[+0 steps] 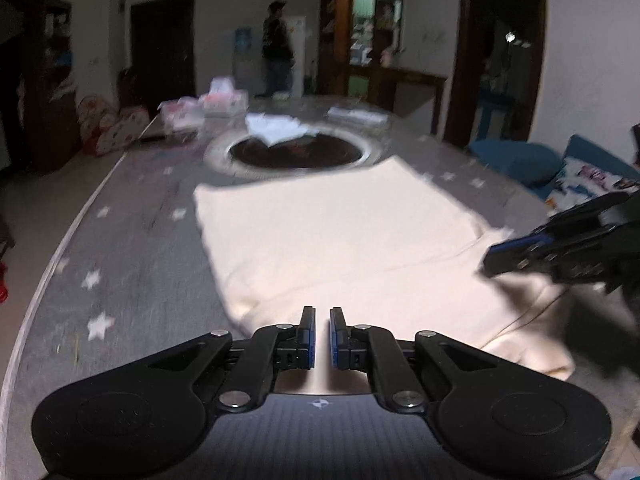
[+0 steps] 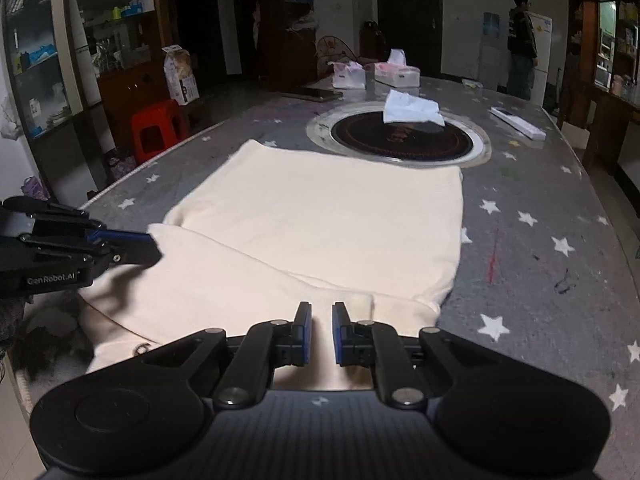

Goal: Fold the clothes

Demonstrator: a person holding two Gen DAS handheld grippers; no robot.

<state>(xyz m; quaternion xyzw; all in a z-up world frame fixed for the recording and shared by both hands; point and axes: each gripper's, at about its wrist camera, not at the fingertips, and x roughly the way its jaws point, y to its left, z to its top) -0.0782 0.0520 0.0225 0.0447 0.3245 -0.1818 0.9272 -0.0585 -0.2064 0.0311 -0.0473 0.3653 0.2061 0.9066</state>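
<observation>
L gripper point(image 1: 322, 334): jaws nearly together, narrow gap, nothing visibly pinched between them; sits over the near hem of the cream garment point(image 1: 344, 232). L view is motion-blurred, so contact w/ cloth can't be told.

R gripper point(image 2: 321, 332): same posture, pads close w/ a slim gap, no cloth seen in the gap. Hovers at the near edge on the garment's right side, by a small fold ridge.

Garment lies flat on the grey star-print table cover point(image 2: 540, 264), roughly rectangular. One layer already lies diagonally over the body in the near-left part; collar or hem bunches at the near edge, partly under the grippers. Sides look tucked in.

Step, as judged: mid-fold. Side folds seem done; the near-to-far fold seems not yet done.

Next move calls for: both tools to take the near edge, one at each corner, catching all layers, then lift evenly and carry toward the far edge w/o dragging the lower layer.

Farther off: round dark inset point(image 2: 400, 136) in the table, just beyond the garment's far edge; white crumpled cloth point(image 2: 412, 110) on it. Tissue boxes point(image 2: 396, 72) near far rim. A person point(image 2: 520, 44) stands at the back of the room.
</observation>
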